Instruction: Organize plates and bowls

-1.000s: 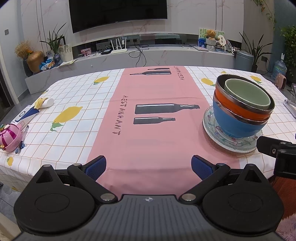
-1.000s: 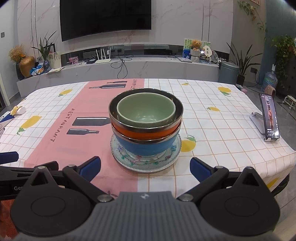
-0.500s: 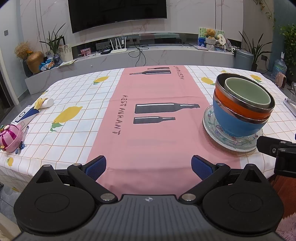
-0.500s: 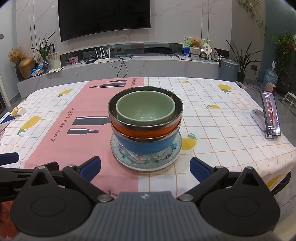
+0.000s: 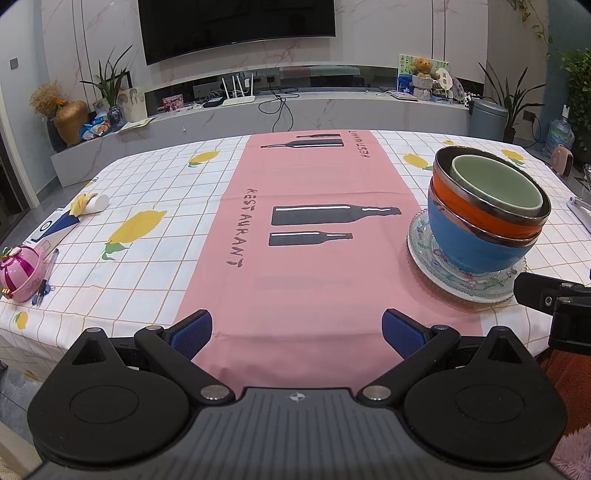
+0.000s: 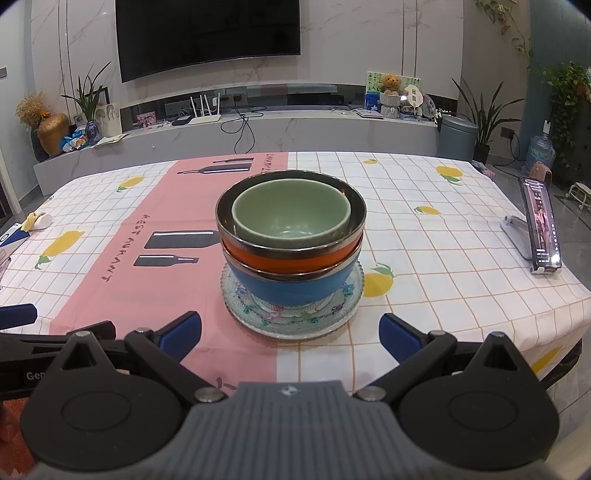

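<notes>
Checked lemon tablecloth (image 6: pixel 424 258) w/ pink runner (image 5: pixel 314 258); TV (image 6: pixel 207 33) on marble wall behind. Green bowl (image 6: pixel 291 218) in orange (image 6: pixel 291 260), in blue (image 6: pixel 291 286), on glass plate (image 6: pixel 258 317), mid-table. Left gripper (image 5: pixel 297 330) & right gripper (image 6: pixel 290 334) both spread wide, holding nothing.

Even, soft indoor light, faint shadows, sharp focus, strong fisheye bending and dark corners.

Phone (image 6: pixel 542 226) propped on stand at table's right edge; pink toy (image 5: pixel 17 272) and pens (image 5: pixel 45 277) seen at left edge.
</notes>
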The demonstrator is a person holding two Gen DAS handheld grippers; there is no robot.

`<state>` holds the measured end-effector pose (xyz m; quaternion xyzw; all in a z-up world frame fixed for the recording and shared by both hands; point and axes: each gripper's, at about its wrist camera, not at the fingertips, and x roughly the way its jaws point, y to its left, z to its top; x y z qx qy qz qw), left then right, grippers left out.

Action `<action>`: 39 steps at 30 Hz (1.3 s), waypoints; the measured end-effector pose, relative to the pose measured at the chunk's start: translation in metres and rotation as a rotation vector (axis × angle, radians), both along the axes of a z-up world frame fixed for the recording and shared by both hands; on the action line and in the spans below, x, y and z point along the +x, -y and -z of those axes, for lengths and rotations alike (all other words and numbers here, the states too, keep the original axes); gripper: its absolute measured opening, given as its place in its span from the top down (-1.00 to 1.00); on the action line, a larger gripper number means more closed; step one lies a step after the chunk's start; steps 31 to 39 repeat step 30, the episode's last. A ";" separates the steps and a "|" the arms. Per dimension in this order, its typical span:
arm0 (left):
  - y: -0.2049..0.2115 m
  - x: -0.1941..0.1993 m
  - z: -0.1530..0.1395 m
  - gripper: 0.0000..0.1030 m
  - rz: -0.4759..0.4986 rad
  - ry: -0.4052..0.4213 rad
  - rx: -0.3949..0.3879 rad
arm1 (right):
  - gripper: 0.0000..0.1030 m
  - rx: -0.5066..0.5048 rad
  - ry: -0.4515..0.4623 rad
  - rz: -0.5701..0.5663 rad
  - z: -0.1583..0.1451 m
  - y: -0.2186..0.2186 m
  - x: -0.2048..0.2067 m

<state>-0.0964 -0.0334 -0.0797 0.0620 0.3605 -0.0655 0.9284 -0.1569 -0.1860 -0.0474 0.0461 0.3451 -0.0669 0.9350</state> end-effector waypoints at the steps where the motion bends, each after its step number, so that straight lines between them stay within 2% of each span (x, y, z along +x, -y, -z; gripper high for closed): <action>1: 0.000 0.000 0.000 -1.00 0.001 0.000 0.002 | -0.95 0.000 0.000 0.001 0.000 0.000 0.000; 39: 0.001 -0.001 -0.001 -1.00 0.008 0.003 0.011 | -0.95 0.008 -0.013 -0.001 0.004 0.001 0.002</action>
